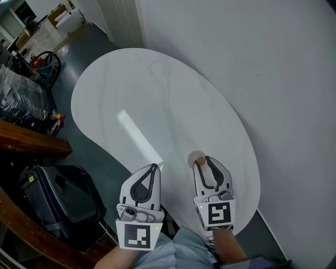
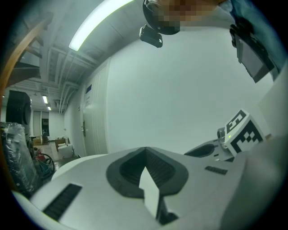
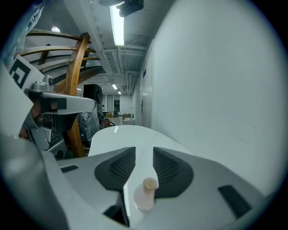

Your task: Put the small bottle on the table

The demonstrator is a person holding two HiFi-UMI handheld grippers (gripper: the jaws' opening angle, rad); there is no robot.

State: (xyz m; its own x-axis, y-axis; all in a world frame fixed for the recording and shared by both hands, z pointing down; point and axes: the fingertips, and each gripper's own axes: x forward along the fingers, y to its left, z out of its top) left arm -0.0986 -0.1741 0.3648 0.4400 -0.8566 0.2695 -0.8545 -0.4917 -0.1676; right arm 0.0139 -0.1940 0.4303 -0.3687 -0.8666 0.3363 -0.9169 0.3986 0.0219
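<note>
White table [image 1: 157, 94] carries the small bottle [image 3: 146, 194], which stands upright. Around the bottle the right tool [image 3: 144, 152] has its jaws spread, pads off it. Left of the bottle, the left tool [image 2: 145, 150] is pressed together.

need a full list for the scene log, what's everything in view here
table: 1, white, rounded, against the pale wall
small bottle: 1, clear with a tan cap, upright on the table's near end
bag: 1, black, on the floor left of the table
wooden rail: 1, brown, curved, at the left
plastic-wrapped bundle: 1, dark, beyond the rail
cardboard boxes: a few, tan, far top left
left hand-held gripper: 1, grey-white, jaws together, empty, over the table's near edge
right hand-held gripper: 1, grey-white, jaws apart, the bottle between them, not pinched
sleeve: light blue, bottom edge
</note>
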